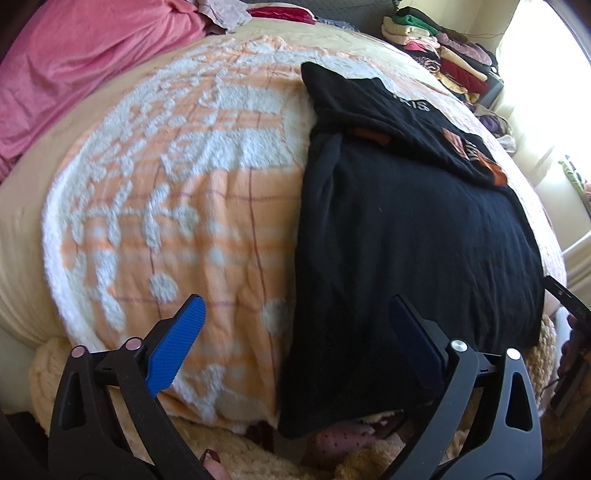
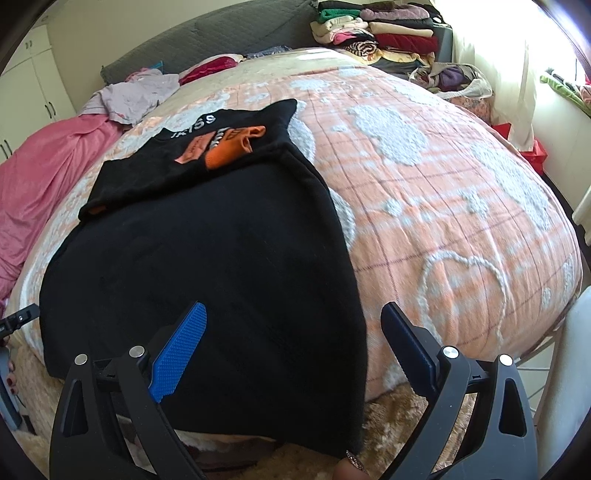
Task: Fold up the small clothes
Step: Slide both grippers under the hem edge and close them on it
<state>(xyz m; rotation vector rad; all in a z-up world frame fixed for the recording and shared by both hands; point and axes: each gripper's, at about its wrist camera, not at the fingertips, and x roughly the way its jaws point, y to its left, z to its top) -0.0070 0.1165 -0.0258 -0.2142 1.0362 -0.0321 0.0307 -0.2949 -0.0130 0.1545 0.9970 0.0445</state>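
A black T-shirt (image 1: 413,229) (image 2: 207,258) with orange patches and white lettering lies flat on a peach and white blanket (image 1: 177,184) (image 2: 443,192). Its top part is folded down over the body. My left gripper (image 1: 295,306) hovers open over the shirt's near left edge, one blue pad (image 1: 177,343) over the blanket and the other over black cloth. My right gripper (image 2: 293,310) stands open above the shirt's near right edge. Nothing sits between either pair of pads.
A pink sheet (image 1: 74,74) (image 2: 44,177) lies bunched along the bed's left side. Stacked folded clothes (image 1: 443,48) (image 2: 388,33) sit at the far right corner. A loose lilac garment (image 2: 136,92) lies near the grey headboard (image 2: 221,33). Fluffy beige fabric (image 2: 388,424) hangs at the near edge.
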